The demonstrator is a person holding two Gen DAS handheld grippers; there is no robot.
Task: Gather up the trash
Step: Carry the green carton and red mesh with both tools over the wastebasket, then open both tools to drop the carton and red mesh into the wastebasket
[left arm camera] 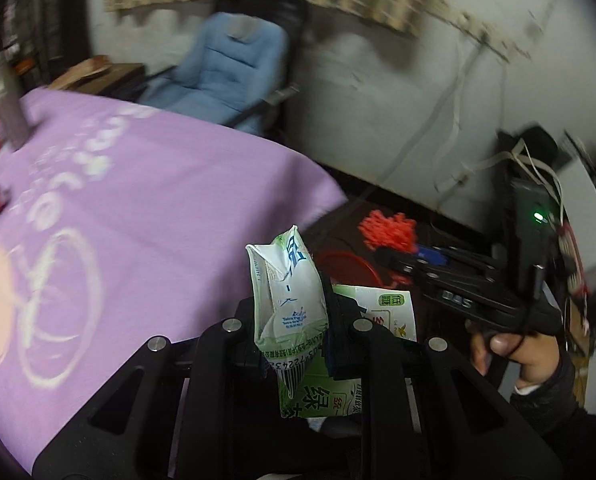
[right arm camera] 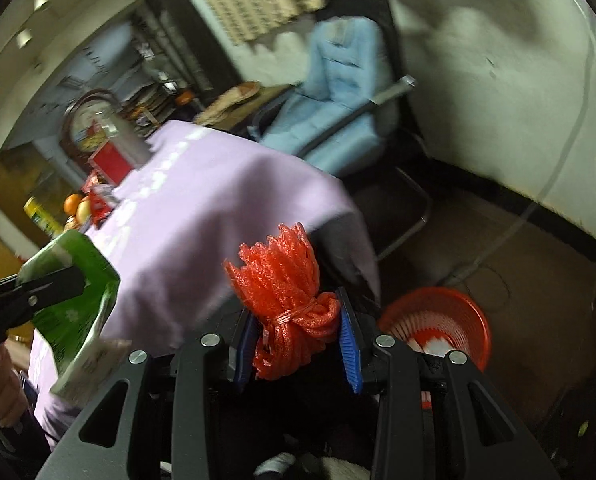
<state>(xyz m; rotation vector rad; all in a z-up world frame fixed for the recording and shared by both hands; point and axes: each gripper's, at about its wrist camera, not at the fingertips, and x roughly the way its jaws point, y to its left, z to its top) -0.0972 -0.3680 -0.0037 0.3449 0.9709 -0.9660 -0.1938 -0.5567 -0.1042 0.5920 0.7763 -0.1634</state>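
My left gripper [left arm camera: 293,320] is shut on a crumpled green and white drink carton [left arm camera: 291,304], held past the edge of the purple-covered table [left arm camera: 137,184]. The carton also shows in the right wrist view [right arm camera: 73,300]. My right gripper [right arm camera: 298,332] is shut on a bundle of red foam netting [right arm camera: 289,296], also seen in the left wrist view [left arm camera: 388,228]. A red mesh waste basket [right arm camera: 438,324] stands on the dark floor below and to the right, with white scraps inside; its rim shows in the left wrist view [left arm camera: 350,264].
A blue padded chair [right arm camera: 338,92] stands behind the table by the white wall. A metal bottle [left arm camera: 3,104], a red box [right arm camera: 111,162] and fruit [right arm camera: 77,206] sit at the table's far side. Cables run along the floor [right arm camera: 498,240].
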